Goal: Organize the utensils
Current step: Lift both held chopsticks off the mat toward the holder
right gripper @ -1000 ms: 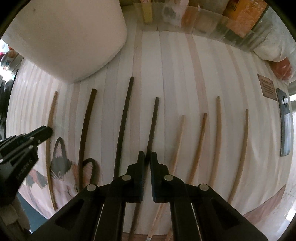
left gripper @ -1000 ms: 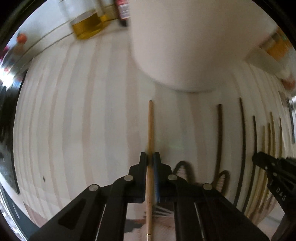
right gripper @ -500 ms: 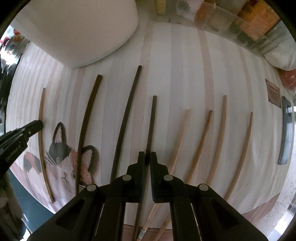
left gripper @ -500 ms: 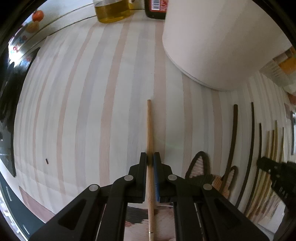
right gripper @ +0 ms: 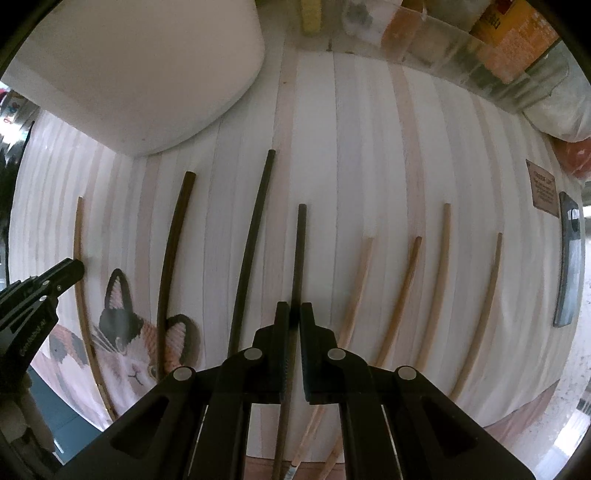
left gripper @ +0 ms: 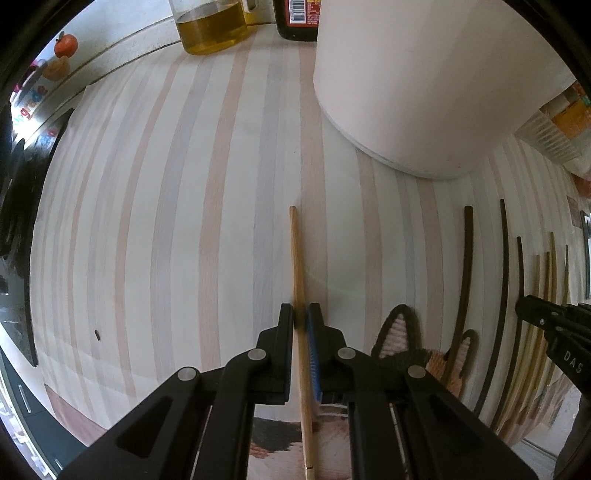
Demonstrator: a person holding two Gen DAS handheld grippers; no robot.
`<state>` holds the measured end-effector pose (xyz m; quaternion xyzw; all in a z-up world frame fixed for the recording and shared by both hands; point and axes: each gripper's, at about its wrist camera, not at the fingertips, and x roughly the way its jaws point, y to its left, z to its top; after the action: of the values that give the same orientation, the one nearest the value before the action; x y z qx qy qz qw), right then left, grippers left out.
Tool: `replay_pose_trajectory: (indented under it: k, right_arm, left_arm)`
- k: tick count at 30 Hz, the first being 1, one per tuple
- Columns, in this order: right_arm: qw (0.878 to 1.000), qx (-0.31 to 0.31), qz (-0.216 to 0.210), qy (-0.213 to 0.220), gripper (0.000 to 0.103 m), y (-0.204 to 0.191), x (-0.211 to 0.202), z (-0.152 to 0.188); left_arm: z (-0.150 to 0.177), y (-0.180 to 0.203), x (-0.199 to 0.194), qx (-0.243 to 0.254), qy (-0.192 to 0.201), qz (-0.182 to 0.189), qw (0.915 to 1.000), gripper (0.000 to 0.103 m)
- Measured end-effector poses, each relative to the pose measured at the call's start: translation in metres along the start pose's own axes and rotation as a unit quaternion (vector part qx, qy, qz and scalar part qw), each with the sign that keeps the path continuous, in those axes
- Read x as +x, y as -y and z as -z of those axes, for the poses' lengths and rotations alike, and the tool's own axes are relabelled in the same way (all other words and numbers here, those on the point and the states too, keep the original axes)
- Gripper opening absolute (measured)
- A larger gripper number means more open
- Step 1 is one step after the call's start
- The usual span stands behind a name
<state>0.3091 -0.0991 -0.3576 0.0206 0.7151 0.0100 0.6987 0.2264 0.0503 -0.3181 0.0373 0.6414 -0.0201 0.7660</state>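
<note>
Both grippers point straight down at the striped mat (left gripper: 177, 221) that covers the counter. The left gripper (left gripper: 302, 317) has its jaws pinched narrow on a light wooden chopstick (left gripper: 297, 258), gripping it around the middle of its length; the stick runs straight away from the camera toward the mat's far edge. The right gripper (right gripper: 291, 314) is clamped the same way on a dark chopstick (right gripper: 300, 251), also gripped partway along.

The dark chopstick is slim and near black, the third in a row of dark sticks (right gripper: 173, 258) lying side by side. Four light wooden sticks (right gripper: 406, 288) lie beside it on the right, all roughly parallel. A cat picture (right gripper: 122, 343) marks the mat's near left corner.

A large white container (left gripper: 424, 81) stands at the mat's far edge; its contents cannot be seen. Behind it stand a jar of yellow oil (left gripper: 210, 26) and a dark bottle (left gripper: 299, 20).
</note>
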Motion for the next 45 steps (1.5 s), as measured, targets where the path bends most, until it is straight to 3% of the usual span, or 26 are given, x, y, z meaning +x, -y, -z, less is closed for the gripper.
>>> replay_pose_trajectory:
  k: [9, 18, 34, 45]
  right_arm:
    - [0.999, -0.008, 0.020, 0.025, 0.006, -0.016, -0.008, 0.009]
    - [0.996, 0.053, -0.051, 0.058, 0.005, 0.008, -0.026, 0.023]
    - [0.983, 0.054, -0.084, 0.155, 0.005, 0.015, -0.105, 0.052]
    - [0.975, 0.049, -0.097, 0.194, 0.004, 0.011, -0.134, 0.045]
  left_arm:
    - [-0.006, 0.011, -0.001, 0.010, 0.008, -0.011, 0.9999, 0.005]
    - [0.008, 0.002, -0.015, -0.004, 0.014, 0.001, 0.9999, 0.004]
    - [0.018, 0.000, -0.103, -0.004, 0.105, 0.032, 0.9940, 0.004]
    - [0.012, 0.002, -0.127, 0.003, 0.137, 0.044, 0.9896, 0.004]
